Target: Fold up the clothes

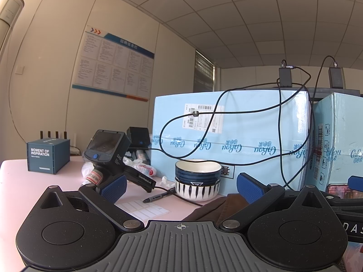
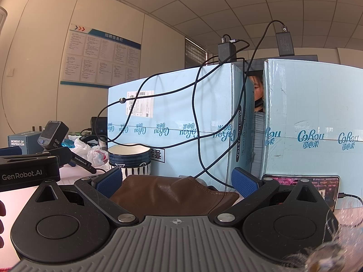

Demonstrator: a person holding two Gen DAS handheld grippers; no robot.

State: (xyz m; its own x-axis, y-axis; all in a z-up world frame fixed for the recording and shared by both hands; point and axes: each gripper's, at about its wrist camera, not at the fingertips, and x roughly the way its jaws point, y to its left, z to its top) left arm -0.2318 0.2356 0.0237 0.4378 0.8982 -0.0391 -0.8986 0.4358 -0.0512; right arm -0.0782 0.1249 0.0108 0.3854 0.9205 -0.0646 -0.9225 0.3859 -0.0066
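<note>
Squarely between the right gripper's [image 2: 175,182] spread fingers (untouched), brown garment [image 2: 172,195].

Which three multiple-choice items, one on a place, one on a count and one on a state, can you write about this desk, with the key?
1. Where does the dark blue ribbed ceramic bowl sit?
A. on the black-and-white striped bowl
B. on the pale blue cardboard box
C. on the pen

2. How many bowls are stacked?
A. one
B. two
C. four

3. How are the right gripper jaws?
A. shut on the brown leather-like garment
B. open
C. shut, holding nothing

Key: 1 A, it rests in the striped bowl's rim; 2 B, only two show; 3 B, the blue pads stand apart, the garment lying between them.
</note>
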